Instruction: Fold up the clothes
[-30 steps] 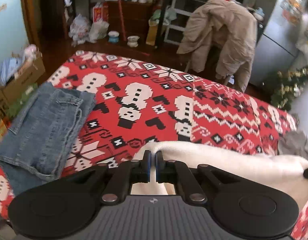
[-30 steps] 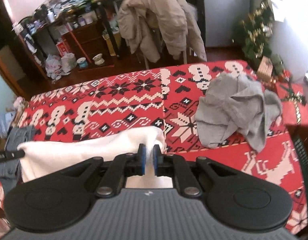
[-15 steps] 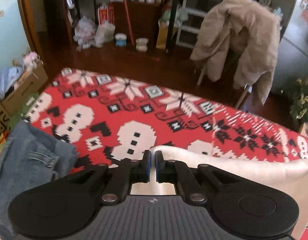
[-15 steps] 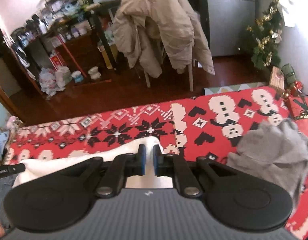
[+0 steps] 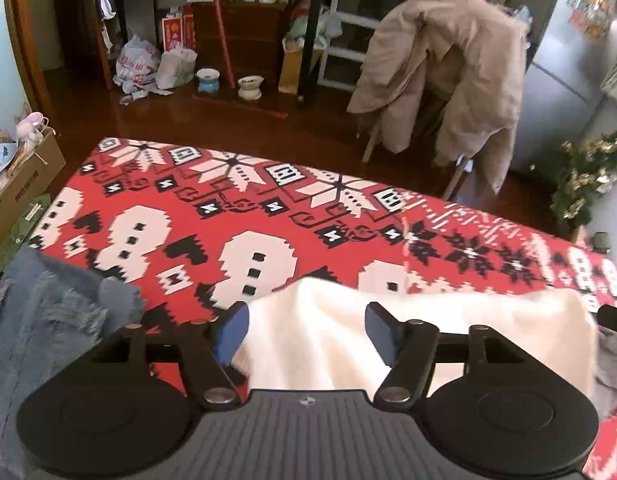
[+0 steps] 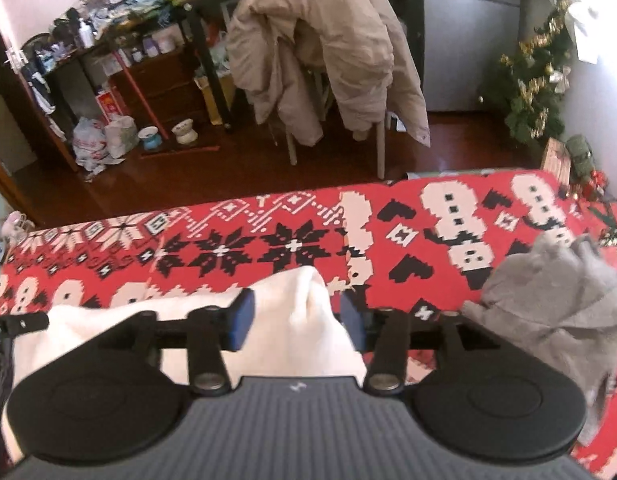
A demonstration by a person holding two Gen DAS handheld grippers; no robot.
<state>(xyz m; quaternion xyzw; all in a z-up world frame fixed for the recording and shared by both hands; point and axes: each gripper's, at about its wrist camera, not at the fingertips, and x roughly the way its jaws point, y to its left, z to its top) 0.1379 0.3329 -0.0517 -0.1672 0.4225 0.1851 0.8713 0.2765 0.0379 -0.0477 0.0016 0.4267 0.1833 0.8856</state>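
With the left claw and the right claw both spread around opposite ends of the white garment on the red-patterned table, its released, bunched corners risked slumping and spoiling the fold.

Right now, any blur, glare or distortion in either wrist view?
Left wrist: strong fisheye bowing at the edges; frayed blue denim garment smeared, red snowman-pattern cloth sharp, window glare on the grey fridge. Right wrist: softer overall, crumpled grey garment and white fleece garment blurred; window top right blown out.
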